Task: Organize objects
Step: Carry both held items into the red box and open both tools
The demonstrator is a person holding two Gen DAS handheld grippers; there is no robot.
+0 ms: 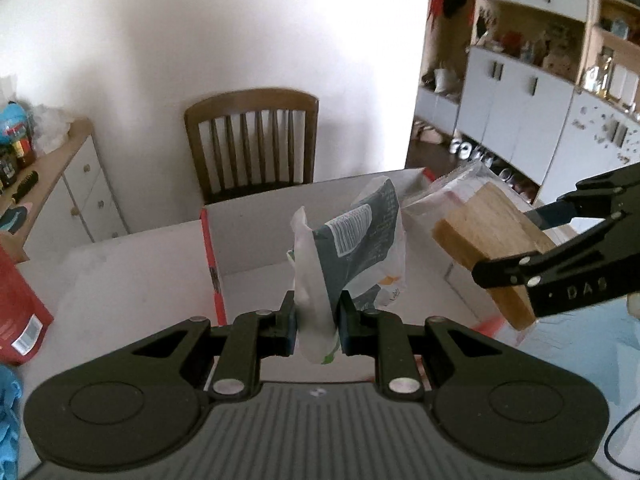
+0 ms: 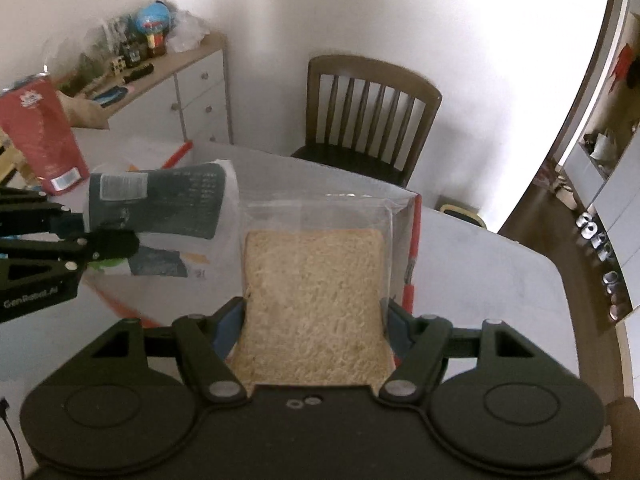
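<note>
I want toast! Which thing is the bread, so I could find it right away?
Look above the white box on the table, before the wooden chair. The right gripper holds the bread in a clear bag between its fingers. Unlike the dark printed packet beside it, it is tan and square.

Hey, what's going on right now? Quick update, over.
Left gripper shut on crumpled snack bag. Right gripper clamped on bagged bread. Both held above the open white box. Nothing blocking the box.
</note>
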